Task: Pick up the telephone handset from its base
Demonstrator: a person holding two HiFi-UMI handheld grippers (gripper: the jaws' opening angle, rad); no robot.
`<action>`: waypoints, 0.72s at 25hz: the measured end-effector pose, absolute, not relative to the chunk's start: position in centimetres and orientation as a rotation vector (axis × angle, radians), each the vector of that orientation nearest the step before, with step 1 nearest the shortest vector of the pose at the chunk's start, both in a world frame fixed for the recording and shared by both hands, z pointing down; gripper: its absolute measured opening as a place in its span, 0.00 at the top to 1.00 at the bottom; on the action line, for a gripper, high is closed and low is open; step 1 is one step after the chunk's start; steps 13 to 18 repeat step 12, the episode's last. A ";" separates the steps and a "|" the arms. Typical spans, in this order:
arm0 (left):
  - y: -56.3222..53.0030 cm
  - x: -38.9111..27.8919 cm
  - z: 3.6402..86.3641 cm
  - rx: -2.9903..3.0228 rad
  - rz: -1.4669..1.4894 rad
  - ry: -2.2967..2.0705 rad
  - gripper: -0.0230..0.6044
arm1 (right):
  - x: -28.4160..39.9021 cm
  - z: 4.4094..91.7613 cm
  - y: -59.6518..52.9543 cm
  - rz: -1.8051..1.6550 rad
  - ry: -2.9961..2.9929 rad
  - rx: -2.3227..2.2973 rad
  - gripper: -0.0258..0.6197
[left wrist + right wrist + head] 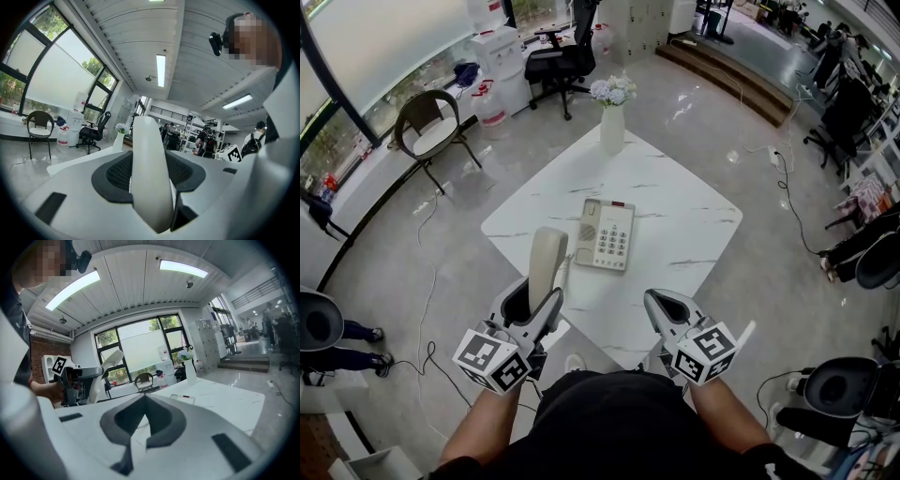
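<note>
Handset [547, 258]: off the base [607, 234], standing near-upright in the left gripper [532, 305] over the near-left edge of the marble table [694, 216]. In the left gripper view the jaws are set wide and clamped on the handset's lower body, with its cream back running up between them. The hold sits low, close to one end, and most of the length stands free above the jaws.

Right gripper [667, 314]: jaws brought together, tips meeting, nothing between them. It hangs by the table's near edge, well apart from the base and the handset.

The base lies flat mid-table, keypad up, cradle side bare. Vase [612, 127] of flowers at the far corner, well clear.

Handling, as judged: moulded plastic, stiff, light, smooth and a little glossy. It is likely to slip or pivot if pinched on a rounded end. The straighter middle of the bar looks the better hold. Taken low as now, it is top-heavy and may swing in the pads. A firm squeeze should do no harm — a drop onto the stone top would be the worry.

Poorly seen:
- The handset's lower end is hidden behind the jaws in the head view.
- No cord shows between handset and base. It may be cordless, or the cord may run behind the gripper; cannot tell.
- Key labels are too small to read.
- The forearms are cut off at the frame's bottom.
</note>
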State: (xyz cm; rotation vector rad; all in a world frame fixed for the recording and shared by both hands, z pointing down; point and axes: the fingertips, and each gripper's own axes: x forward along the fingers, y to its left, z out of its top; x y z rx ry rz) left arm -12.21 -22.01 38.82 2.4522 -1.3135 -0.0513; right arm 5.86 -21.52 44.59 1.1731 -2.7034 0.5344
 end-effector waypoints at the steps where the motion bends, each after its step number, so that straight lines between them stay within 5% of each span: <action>1: -22.0 -12.2 38.8 2.454 -0.048 -1.313 0.62 | 5.9 44.6 -21.5 0.536 -2.704 1.173 0.96; 18: -22.1 -11.8 38.7 2.459 -0.050 -1.322 0.62 | 6.2 44.6 -21.5 0.545 -2.706 1.176 0.96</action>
